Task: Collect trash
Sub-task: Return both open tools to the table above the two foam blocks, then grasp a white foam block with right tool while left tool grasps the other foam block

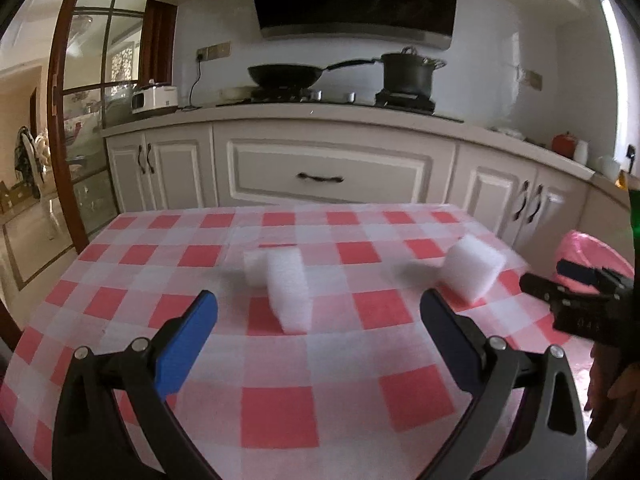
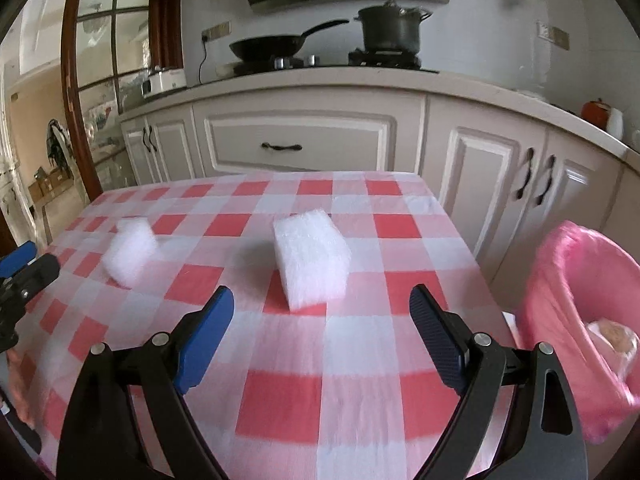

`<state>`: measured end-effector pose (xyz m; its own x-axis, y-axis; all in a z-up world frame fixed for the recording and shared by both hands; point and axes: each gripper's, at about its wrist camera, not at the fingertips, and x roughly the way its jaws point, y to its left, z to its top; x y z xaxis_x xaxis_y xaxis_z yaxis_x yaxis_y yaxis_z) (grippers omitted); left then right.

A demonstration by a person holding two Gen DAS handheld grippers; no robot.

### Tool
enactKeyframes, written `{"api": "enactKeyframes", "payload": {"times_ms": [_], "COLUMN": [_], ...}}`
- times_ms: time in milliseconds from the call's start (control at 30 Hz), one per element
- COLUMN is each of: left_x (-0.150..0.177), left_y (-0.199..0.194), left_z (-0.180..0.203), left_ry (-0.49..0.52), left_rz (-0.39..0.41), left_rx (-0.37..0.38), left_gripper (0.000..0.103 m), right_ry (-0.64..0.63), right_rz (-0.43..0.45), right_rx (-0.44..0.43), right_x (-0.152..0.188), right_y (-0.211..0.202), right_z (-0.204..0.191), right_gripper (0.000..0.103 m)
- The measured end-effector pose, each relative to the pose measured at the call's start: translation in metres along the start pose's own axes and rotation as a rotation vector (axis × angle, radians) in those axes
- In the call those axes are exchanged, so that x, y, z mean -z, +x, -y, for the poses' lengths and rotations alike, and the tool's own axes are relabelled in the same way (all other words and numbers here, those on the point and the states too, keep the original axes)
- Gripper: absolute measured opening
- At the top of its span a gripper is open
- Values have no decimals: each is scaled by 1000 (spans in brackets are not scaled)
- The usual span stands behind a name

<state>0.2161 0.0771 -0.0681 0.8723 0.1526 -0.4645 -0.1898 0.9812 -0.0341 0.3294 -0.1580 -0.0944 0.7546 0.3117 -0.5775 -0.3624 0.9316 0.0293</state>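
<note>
Both grippers up over the red-and-white checked tablecloth table (image 2: pixel 280 400), nothing held. My right gripper (image 2: pixel 322 300): jaws wide, nothing between them, lined up on the near white rectangular foam block (image 2: pixel 310 258), which sits just ahead of the fingertips on the cloth. My left gripper (image 1: pixel 319 305): also wide, empty, aimed at the other white foam piece (image 1: pixel 282 286), an L-ish chunk or maybe 2 pcs touching, can't tell w/ the blur. In the left view the right block (image 1: pixel 472 274) sits near the table's right edge.

How I'd do the pick, IMO: come fwd + down so each block sits fully between the pads, straddle the short width, not the long side. Close gently, foam is soft and will squash, light enough to skid if one finger clips it first. Keep tips just off the cloth so it doesn't bunch.

Containers: pink-bag-lined round bin (image 2: pixel 576 320) stands beside the table's right edge, lower than the top. Inside: one pale crumpled item (image 2: pixel 612 340) already there, otherwise mostly room. Right block is closest to it, so that drop goes first.
</note>
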Motion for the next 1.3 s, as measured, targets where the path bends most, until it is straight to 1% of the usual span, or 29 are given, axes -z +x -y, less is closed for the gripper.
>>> {"api": "enactKeyframes", "payload": {"times_ms": [67, 167, 300, 400, 467, 500, 533, 600, 633, 667, 767, 833, 900, 933, 967, 1000, 1033, 1067, 1100, 1300], "left_x": [-3, -5, -12, -16, -20, -21, -21, -23, -23, -24, -24, -23, -21, -20, -18, -16, -14, -12, -10, -10], "left_y": [14, 35, 58, 71, 82, 88, 92, 103, 109, 116, 131, 142, 152, 155, 159, 162, 165, 167, 167, 136], "left_z": [-3, -9, -13, -13, -14, -15, -15, -16, -16, -16, -17, -18, -20, -21, -22, -23, -24, -25, -26, -23], "left_ry": [7, -1, -2, 1, -1, -5, -9, -15, -15, -15, -14, -22, -35, -40, -46, -50, -55, -59, -64, -66], "left_rz": [-28, -73, -122, -137, -160, -174, -184, -210, -224, -237, -272, -310, -346, -357, -372, -387, -405, -415, -417, -332], "left_rx": [-22, -29, -33, -45, -52, -57, -59, -60, -63, -68, -74, -72, -69, -69, -68, -64, -54, -45, -37, -17], "left_gripper": [98, 98, 98, 98, 98, 98, 97, 97, 97, 96, 89, 83, 74, 72, 67, 57, 51, 36, 36, 36], "right_ry": [8, 13, -7, -32, -41, -44, -48, -45, -42, -43, -38, -33, -26, -22, -19, -18, -16, -15, -15, -25], "right_rz": [-31, -74, -122, -148, -168, -176, -184, -203, -207, -210, -196, -177, -172, -167, -161, -156, -150, -146, -141, -122], "right_rx": [-6, -27, -39, -57, -73, -81, -85, -99, -105, -112, -129, -136, -143, -146, -150, -152, -154, -154, -153, -156], "right_x": [-7, -16, -22, -24, -23, -23, -22, -20, -19, -18, -16, -17, -17, -18, -18, -19, -19, -19, -19, -11], "right_y": [20, 45, 69, 80, 87, 89, 92, 97, 99, 100, 97, 92, 88, 85, 82, 80, 76, 74, 71, 51], "right_z": [1, 1, 1, -2, -3, -3, -4, -3, -3, -2, 0, 0, 1, 1, 1, 0, -1, -2, -3, -13], "right_gripper": [84, 84, 84, 84, 78, 77, 74, 65, 57, 53, 52, 52, 52, 52, 52, 52, 52, 52, 52, 52]}}
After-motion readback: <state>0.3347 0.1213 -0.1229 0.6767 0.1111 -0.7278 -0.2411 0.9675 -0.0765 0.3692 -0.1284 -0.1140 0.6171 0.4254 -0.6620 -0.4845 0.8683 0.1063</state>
